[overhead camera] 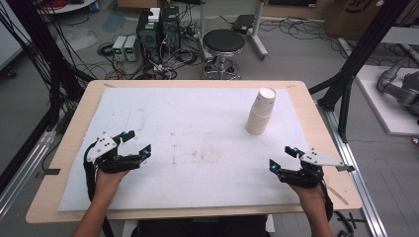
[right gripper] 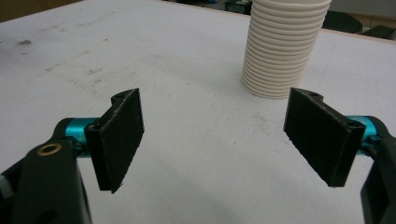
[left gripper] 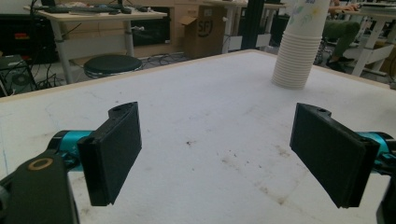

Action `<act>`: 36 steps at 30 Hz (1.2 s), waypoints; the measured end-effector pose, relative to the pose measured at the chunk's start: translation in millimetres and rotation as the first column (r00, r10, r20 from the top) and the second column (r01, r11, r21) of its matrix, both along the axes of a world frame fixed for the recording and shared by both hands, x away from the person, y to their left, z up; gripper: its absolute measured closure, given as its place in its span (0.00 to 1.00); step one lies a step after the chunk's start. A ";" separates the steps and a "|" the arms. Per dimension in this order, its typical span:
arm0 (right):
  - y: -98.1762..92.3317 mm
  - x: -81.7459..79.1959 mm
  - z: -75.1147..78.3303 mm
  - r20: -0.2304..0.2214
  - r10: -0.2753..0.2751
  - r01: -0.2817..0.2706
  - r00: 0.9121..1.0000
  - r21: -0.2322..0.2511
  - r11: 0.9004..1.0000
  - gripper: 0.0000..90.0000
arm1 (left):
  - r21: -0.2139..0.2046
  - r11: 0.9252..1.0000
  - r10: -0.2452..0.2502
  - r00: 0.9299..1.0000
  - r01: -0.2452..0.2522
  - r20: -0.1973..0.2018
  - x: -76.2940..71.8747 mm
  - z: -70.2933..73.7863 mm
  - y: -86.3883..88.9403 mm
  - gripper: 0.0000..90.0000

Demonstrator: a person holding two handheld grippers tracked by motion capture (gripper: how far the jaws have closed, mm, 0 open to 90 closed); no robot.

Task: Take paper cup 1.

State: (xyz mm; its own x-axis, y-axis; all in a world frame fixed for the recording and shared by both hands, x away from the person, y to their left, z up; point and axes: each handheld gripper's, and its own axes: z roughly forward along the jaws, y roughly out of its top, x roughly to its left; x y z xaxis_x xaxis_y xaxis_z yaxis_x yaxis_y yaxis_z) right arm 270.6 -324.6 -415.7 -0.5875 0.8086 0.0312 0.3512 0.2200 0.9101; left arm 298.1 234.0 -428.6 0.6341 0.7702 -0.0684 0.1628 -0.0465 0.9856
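**Both grippers spread wide, cup stack untouched at the far right**

The left gripper [overhead camera: 137, 143] sits near the front left corner of the table, held in the person's left hand [overhead camera: 109, 174], which comes in over the front edge. Its two black jaws stand wide apart with nothing between them; in the left gripper view the gripper [left gripper: 217, 154] looks out across bare white mat. The grey three-cornered plate rides on top of it, tilted toward the left edge.

The right gripper [overhead camera: 281, 158] sits near the front right corner, held in the right hand [overhead camera: 310, 185]. Its jaws are likewise spread, with only mat showing between them in the right gripper view [right gripper: 212, 140]. Neither gripper touches anything but the air above the mat.

The stack of paper cups [overhead camera: 261, 111] stands upside down toward the far right corner of the table, leaning a little to the right. It is well apart from the left gripper and nearer the right one, ahead of it. In the right gripper view the stack [right gripper: 280, 46] rises just beyond the open jaws, slightly right of the middle; in the left gripper view it [left gripper: 299, 46] stands farther off, toward the upper right.

A white mat [overhead camera: 197, 148] covers most of the wooden table [overhead camera: 74, 123], with faint brown stains near its middle. Beyond the far edge stands a round black stool [overhead camera: 224, 42] on the floor.
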 end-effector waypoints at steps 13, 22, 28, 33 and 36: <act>3.9 16.9 14.1 0.005 -0.009 0.009 1.000 0.028 1.000 0.23 | 0.000 1.000 -0.012 1.000 0.012 -0.017 1.2 -3.9 -3.5 0.18; 10.0 36.3 42.4 -0.007 -0.009 0.009 1.000 0.004 1.000 0.23 | 0.003 0.999 -0.036 0.999 0.036 -0.021 4.0 -5.0 -9.2 0.18; 14.9 51.8 63.3 0.004 -0.004 0.004 1.000 0.010 1.000 0.23 | -0.001 0.999 -0.042 0.999 0.042 -0.020 4.5 -5.4 -9.9 0.18; 17.3 64.7 71.6 0.011 -0.008 0.008 1.000 -0.001 1.000 0.23 | -0.003 0.999 -0.041 0.999 0.041 -0.025 3.8 -5.8 -9.4 0.18; 18.0 74.6 77.2 0.008 -0.011 0.011 1.000 -0.003 1.000 0.23 | -0.004 0.999 -0.041 0.999 0.041 -0.026 3.5 -6.1 -9.3 0.18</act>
State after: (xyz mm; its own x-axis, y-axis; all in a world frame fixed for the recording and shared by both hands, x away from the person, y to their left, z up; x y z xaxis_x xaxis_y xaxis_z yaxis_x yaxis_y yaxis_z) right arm 345.2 -306.6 -338.5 -0.5787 0.8152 0.0239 0.3466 0.2193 0.9120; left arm 301.6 224.7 -434.7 0.6631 0.7434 -0.0877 0.1863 -0.0505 0.9812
